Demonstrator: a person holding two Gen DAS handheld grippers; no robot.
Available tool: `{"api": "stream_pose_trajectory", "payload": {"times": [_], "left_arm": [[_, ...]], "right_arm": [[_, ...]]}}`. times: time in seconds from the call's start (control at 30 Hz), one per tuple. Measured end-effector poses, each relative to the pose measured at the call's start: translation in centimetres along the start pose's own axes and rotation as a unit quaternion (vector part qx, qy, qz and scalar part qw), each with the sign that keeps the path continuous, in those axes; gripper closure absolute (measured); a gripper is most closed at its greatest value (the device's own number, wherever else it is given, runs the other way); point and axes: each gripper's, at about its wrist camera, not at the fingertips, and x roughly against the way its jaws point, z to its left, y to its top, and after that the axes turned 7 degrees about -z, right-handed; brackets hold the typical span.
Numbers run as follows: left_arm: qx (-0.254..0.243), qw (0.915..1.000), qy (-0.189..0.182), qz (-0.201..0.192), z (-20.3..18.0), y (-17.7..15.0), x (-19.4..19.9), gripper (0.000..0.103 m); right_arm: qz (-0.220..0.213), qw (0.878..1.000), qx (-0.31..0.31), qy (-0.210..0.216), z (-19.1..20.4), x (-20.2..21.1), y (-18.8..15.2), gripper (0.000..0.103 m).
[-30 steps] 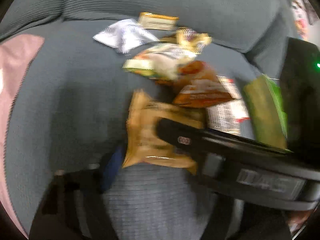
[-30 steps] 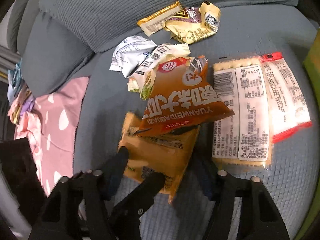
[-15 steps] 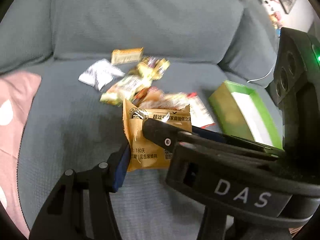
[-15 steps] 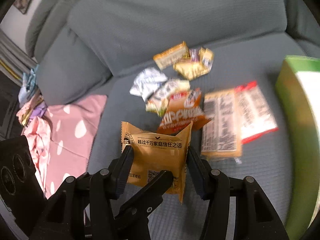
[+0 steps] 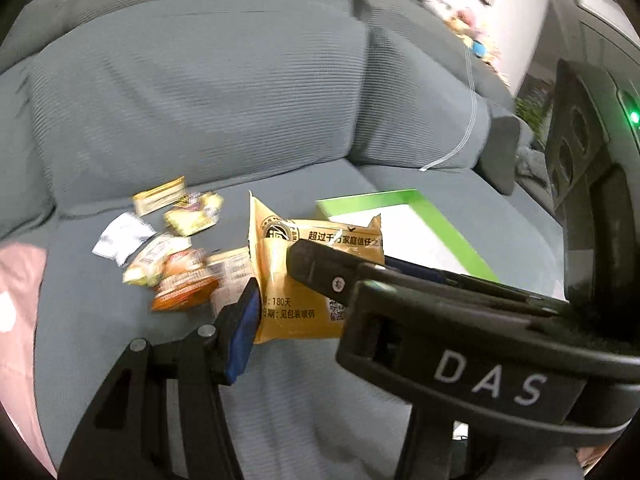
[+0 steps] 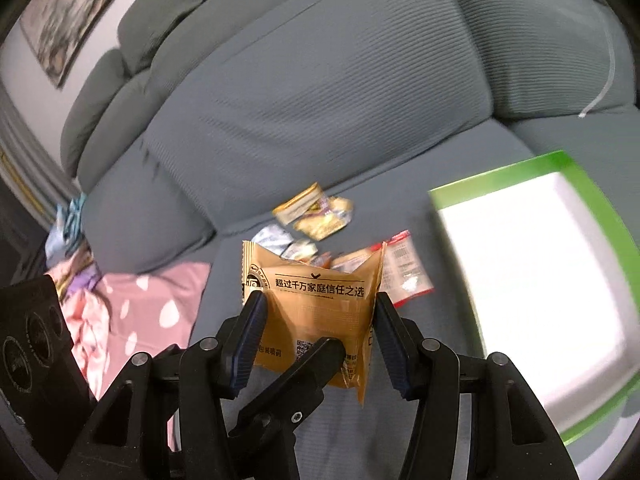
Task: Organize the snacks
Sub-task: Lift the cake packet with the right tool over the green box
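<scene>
Right tool [image 6: 318,328] clenched on tan packet [image 6: 316,304], lifted above sofa [image 6: 320,100]. Left tool [image 5: 276,280] pinches same packet. Mid-transfer; next, judged: carry to green tray [image 6: 500,168], release.

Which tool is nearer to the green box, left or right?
Right. The green box lies close on the right tool's right side; the left tool sits on the opposite side, with the right tool between it and the box.
</scene>
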Motion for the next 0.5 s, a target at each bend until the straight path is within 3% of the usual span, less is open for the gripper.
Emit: {"api": "stream_pose_trajectory", "payload": {"times": [0.23,0.5], "left_arm": [[-0.047,0.9979,-0.045,0.007,-4.5,1.5,-3.0,0.049],[-0.058,0.991,-0.113,0.042,-8.8,1.2,-6.7,0.049]], "right_arm": [[-0.04,0.998,-0.036,-0.038,-4.3,3.0,1.3,0.046],[-0.046,0.991,-0.076,-0.103,-9.1,4.8,1.5,0.046]]}}
